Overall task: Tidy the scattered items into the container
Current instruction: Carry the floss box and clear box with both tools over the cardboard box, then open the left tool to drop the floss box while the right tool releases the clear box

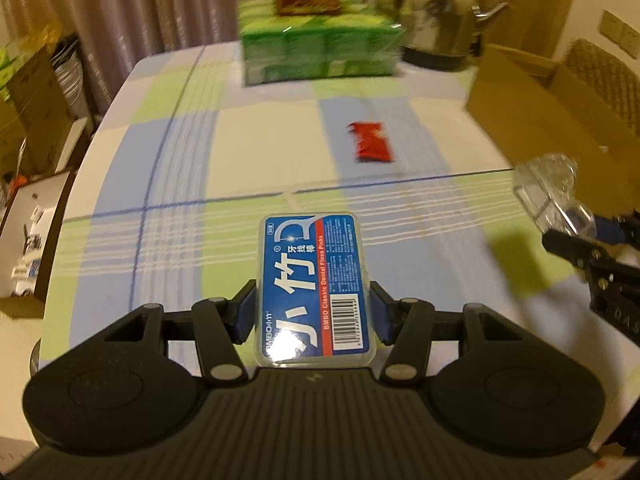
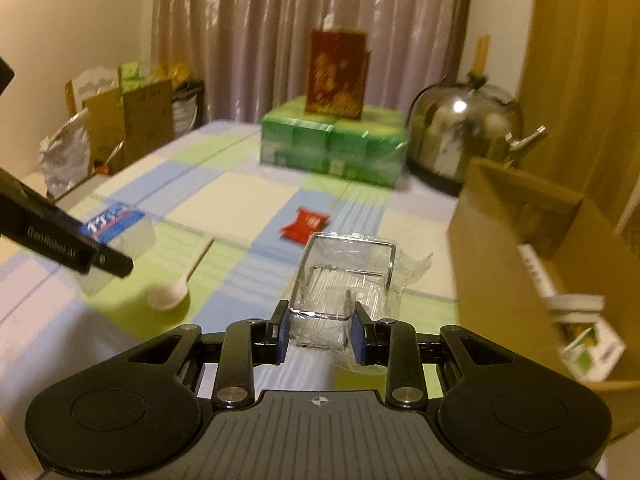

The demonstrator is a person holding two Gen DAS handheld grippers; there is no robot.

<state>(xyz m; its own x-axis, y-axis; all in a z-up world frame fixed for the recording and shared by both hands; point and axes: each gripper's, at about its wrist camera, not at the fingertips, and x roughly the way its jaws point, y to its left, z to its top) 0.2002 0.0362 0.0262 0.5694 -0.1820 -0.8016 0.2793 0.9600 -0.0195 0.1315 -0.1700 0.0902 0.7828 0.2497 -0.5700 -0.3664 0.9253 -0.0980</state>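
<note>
My left gripper (image 1: 313,312) is shut on a blue floss pick box (image 1: 314,286), held above the checked tablecloth; the same box (image 2: 114,222) shows at the left of the right wrist view. My right gripper (image 2: 320,330) is shut on a clear plastic box (image 2: 340,280) with loose film around it, also lifted off the table; that box (image 1: 554,190) appears at the right edge of the left wrist view. A red sachet (image 1: 372,141) (image 2: 304,225) lies mid-table. A white plastic spoon (image 2: 176,286) lies near the left. The open cardboard box (image 2: 532,264) (image 1: 552,100) stands at the right.
A green wrapped pack (image 1: 320,46) with a red carton (image 2: 338,72) on top stands at the back, beside a steel kettle (image 2: 466,128). A small green and white carton (image 2: 588,348) sits inside the cardboard box. Boxes and bags line the floor left of the table.
</note>
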